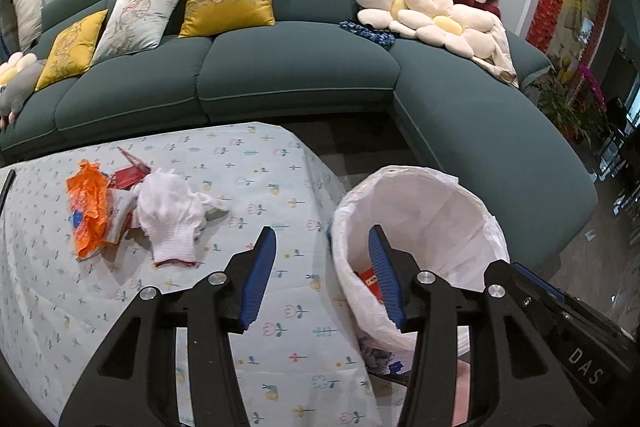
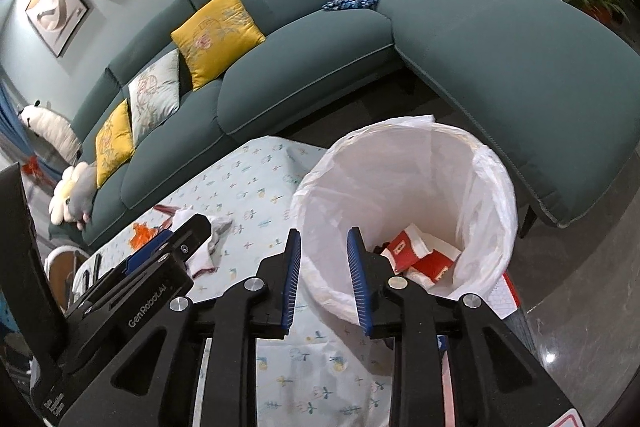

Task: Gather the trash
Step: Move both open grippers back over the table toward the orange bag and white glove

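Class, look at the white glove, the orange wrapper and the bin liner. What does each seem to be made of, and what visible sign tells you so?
White glove: looks like knitted cotton or similar yarn, matte, with a ribbed cuff.
Orange wrapper: probably thin plastic film, glossy and sharply crinkled.
Bin liner: seemingly thin white plastic, translucent, wrinkled and folded loosely over the rim.

Two wrist views look forward and down along their claws — the left claw (image 1: 322,233) over the desk (image 1: 248,163) edge, the right claw (image 2: 324,237) close above the bin (image 2: 404,187); both share bin, desk and sofa (image 1: 296,67) beyond.
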Demonstrator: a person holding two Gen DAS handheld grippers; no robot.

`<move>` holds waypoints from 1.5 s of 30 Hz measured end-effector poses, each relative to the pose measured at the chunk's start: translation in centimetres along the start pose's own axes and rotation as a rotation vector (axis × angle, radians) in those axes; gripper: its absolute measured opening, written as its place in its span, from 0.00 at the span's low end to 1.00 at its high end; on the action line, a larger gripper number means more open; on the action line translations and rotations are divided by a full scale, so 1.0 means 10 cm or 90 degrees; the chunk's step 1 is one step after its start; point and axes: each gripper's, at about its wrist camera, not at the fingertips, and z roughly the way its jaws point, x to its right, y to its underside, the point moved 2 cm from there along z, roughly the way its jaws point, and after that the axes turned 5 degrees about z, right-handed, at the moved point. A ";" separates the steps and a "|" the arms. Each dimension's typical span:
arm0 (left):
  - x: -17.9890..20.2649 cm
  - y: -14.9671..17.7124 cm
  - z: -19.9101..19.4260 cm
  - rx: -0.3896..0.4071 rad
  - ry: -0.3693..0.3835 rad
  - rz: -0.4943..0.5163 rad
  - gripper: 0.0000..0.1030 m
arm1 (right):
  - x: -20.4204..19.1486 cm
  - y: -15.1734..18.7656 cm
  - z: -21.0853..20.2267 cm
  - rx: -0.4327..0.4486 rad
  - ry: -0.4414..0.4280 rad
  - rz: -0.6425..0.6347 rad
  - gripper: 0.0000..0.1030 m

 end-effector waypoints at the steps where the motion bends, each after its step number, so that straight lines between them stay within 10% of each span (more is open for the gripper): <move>1: -0.04 0.01 -0.01 0.001 -0.003 -0.004 0.44 | -0.05 0.02 0.01 -0.002 -0.001 -0.006 0.25; 31: -1.97 0.51 -0.24 -0.026 -0.135 -0.192 0.60 | -1.36 0.64 0.50 -0.097 -0.041 -0.130 0.29; 45: -2.72 0.46 0.20 -0.070 -0.119 -0.248 0.61 | -1.86 0.78 1.16 -0.155 -0.043 -0.157 0.35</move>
